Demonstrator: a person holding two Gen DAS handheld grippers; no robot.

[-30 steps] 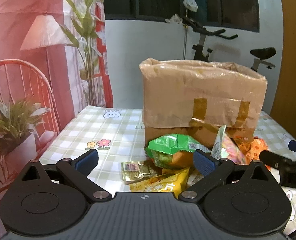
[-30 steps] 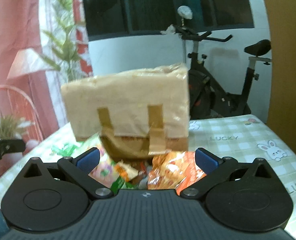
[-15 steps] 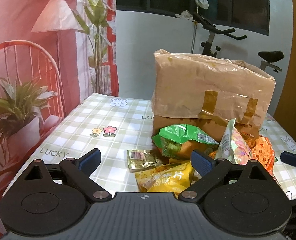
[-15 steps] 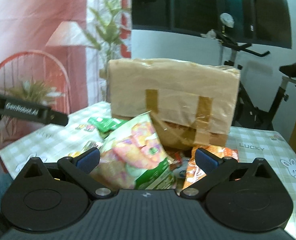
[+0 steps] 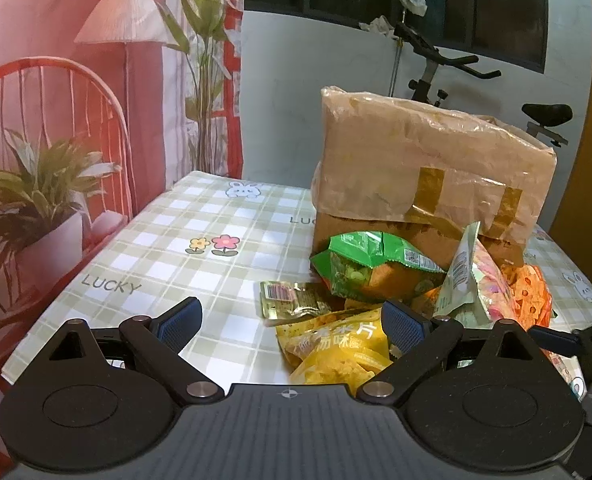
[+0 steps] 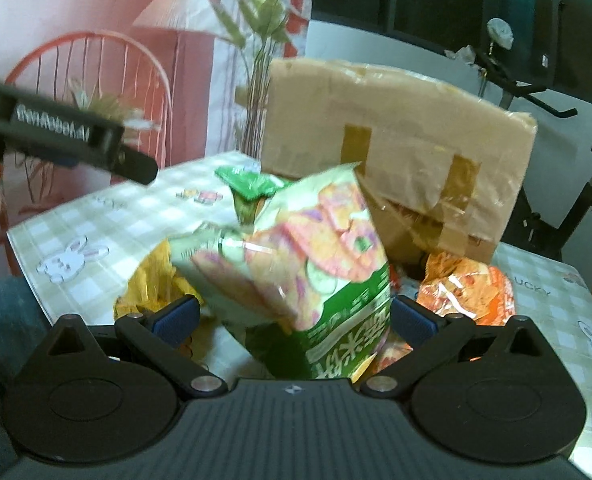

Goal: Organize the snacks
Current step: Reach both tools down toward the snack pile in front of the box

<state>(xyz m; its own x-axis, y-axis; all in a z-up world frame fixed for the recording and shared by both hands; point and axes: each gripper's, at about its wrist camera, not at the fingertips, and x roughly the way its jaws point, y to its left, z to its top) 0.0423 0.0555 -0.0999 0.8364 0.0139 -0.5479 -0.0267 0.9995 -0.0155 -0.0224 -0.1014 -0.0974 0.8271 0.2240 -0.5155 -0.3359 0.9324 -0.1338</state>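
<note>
A pile of snack bags lies on the checked tablecloth in front of a taped cardboard box [image 5: 428, 176]. In the left wrist view I see a green bag [image 5: 372, 268], a yellow bag [image 5: 336, 348], a small gold packet [image 5: 291, 300], a pink-and-green bag [image 5: 472, 280] and an orange bag [image 5: 528, 296]. My left gripper [image 5: 291, 320] is open, just in front of the yellow bag. My right gripper [image 6: 293, 316] is open, with the pink-and-green bag [image 6: 308, 264] standing between its jaws. The orange bag [image 6: 468, 292] lies to its right.
The table's left edge and front edge are close to the pile [image 5: 107, 280]. A potted plant [image 5: 35, 208] and a red chair stand left of the table. An exercise bike [image 5: 448, 60] stands behind the box. The left gripper's body shows in the right wrist view [image 6: 63, 136].
Both grippers have moved closer to the snack pile. The right gripper swung left and now has the pink-and-green bag between its open jaws.
</note>
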